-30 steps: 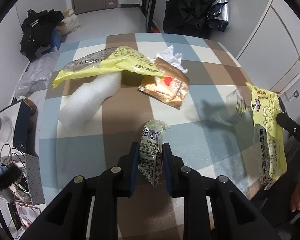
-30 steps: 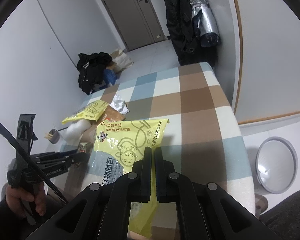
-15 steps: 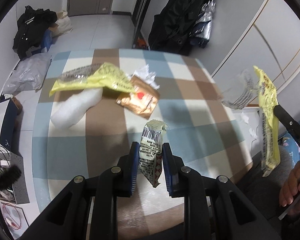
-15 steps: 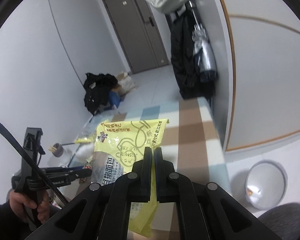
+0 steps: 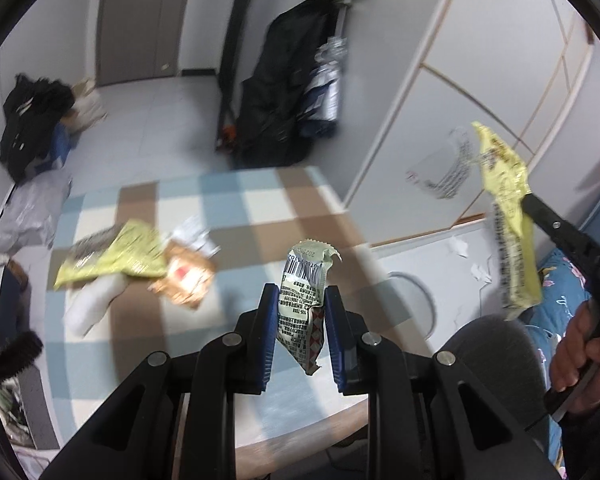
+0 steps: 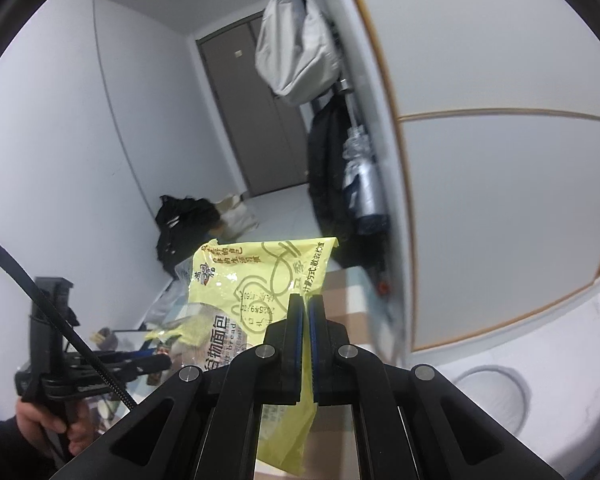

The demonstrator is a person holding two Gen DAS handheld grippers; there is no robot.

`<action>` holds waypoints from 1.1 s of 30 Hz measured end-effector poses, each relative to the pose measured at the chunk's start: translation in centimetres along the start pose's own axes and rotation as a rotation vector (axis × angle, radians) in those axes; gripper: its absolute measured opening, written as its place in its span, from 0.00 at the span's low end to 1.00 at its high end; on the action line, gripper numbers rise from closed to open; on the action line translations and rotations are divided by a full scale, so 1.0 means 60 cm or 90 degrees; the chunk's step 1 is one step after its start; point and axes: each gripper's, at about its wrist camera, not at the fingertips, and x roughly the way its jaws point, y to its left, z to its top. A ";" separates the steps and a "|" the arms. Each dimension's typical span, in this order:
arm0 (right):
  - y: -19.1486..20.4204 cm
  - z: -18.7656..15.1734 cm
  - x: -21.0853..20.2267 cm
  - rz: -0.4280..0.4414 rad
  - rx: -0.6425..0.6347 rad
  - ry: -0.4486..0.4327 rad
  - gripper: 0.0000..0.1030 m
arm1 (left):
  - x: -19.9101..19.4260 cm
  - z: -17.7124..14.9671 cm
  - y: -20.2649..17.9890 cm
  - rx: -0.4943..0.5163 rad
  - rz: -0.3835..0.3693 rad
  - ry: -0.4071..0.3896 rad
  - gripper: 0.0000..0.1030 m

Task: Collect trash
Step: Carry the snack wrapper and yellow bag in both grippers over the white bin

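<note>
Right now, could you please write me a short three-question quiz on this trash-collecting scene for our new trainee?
1. True or false: the left gripper is shut on a small snack wrapper.
2. Multiple choice: what does the right gripper hold? A) a white tissue B) a yellow bread bag C) a brown sachet
3. Fill in: the round grey bin stands on the ____ beside the checked table.

Key
1. True; both pads press it.
2. B; it hangs clear of the table. Another yellow bag, a brown sachet and crumpled paper lie on the table.
3. floor
</note>
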 end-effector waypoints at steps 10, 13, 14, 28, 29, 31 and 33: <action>-0.101 0.030 -0.050 -0.064 0.034 -0.030 0.02 | 0.037 0.065 -0.133 0.055 -0.074 -0.011 0.18; -0.140 0.035 -0.063 -0.089 0.048 -0.035 0.02 | 0.064 0.080 -0.169 0.068 -0.101 0.002 0.18; -0.153 0.036 -0.067 -0.097 0.055 -0.037 0.02 | 0.071 0.083 -0.180 0.073 -0.108 0.006 0.18; -0.369 -0.012 -0.071 -0.237 0.194 0.027 0.02 | 0.228 0.109 -0.314 0.122 -0.190 0.113 0.18; -0.383 -0.019 -0.067 -0.244 0.203 0.034 0.02 | 0.240 0.107 -0.320 0.125 -0.194 0.122 0.18; -0.416 -0.037 -0.057 -0.250 0.233 0.050 0.02 | 0.272 0.104 -0.332 0.132 -0.202 0.143 0.18; -0.442 -0.055 -0.044 -0.256 0.258 0.070 0.02 | 0.296 0.100 -0.342 0.134 -0.207 0.162 0.18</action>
